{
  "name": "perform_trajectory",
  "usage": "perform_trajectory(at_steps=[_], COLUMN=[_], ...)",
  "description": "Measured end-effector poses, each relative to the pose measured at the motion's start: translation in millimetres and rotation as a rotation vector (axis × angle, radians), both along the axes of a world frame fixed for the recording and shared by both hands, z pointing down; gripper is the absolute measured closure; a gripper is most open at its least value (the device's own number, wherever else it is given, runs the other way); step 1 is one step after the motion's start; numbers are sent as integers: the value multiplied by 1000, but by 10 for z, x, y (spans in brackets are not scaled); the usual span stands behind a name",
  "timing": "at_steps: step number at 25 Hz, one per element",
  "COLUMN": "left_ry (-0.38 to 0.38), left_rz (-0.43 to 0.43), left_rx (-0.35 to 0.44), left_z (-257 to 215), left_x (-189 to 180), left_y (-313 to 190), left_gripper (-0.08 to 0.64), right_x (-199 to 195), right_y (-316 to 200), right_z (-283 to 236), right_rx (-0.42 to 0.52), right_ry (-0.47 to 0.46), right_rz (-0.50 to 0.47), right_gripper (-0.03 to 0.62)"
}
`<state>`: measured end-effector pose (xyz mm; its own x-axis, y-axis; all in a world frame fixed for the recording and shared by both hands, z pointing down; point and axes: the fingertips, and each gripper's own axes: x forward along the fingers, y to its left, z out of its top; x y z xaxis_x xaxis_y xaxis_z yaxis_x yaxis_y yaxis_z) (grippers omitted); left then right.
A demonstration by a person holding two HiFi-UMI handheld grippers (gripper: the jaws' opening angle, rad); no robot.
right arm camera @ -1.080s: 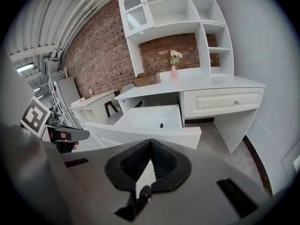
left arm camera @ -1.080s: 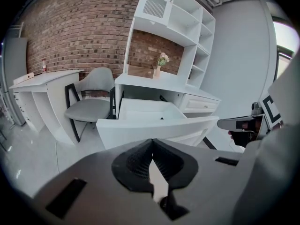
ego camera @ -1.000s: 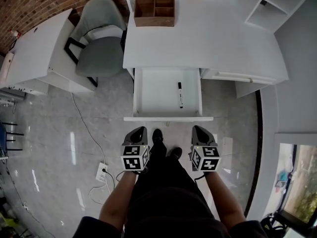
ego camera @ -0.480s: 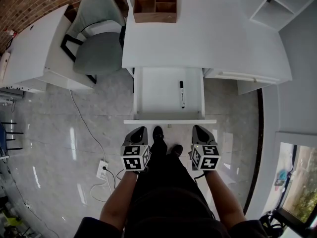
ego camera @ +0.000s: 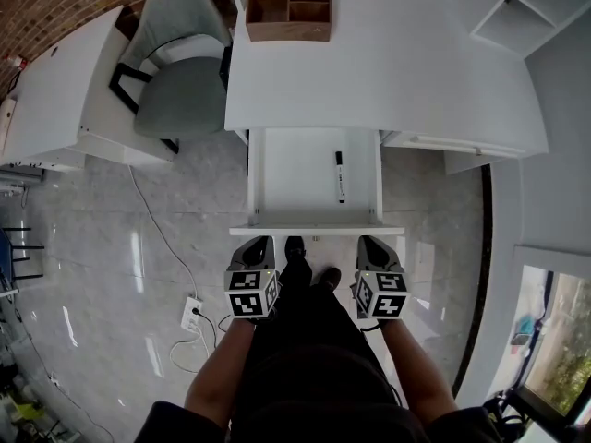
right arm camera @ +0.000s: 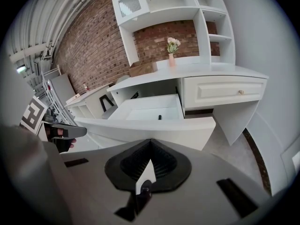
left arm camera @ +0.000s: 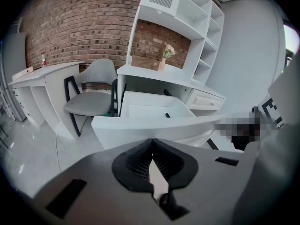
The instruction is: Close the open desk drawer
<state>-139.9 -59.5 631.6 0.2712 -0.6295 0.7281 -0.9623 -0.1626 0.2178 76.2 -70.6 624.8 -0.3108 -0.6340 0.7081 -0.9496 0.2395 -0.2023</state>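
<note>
The drawer (ego camera: 295, 178) stands pulled far out from under the desk (ego camera: 369, 72). A marker (ego camera: 339, 175) lies inside it, near the right wall. No part of the closing step is done yet.

The left gripper (ego camera: 255, 245) and the right gripper (ego camera: 372, 245) are held just in front of the drawer's front panel, one toward each end, and appear clear of it. Each gripper view shows its jaws closed together with nothing between them.

Remaining work: set the closed jaw tips against the front panel and push until the panel sits flush with the desk edge.
</note>
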Motion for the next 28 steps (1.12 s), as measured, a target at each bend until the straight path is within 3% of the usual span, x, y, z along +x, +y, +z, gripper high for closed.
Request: perform_trajectory(at_steps=[28], left_ry=[1], left_rz=[19], left_rx=[0], left_z=[-1], left_x=[-45], left_y=[-991], left_gripper=[549], right_x=[-45], right_y=[-1004], right_z=[-3], right_rx=[12], right_ry=[-16], right_rz=[47], right_gripper=[588])
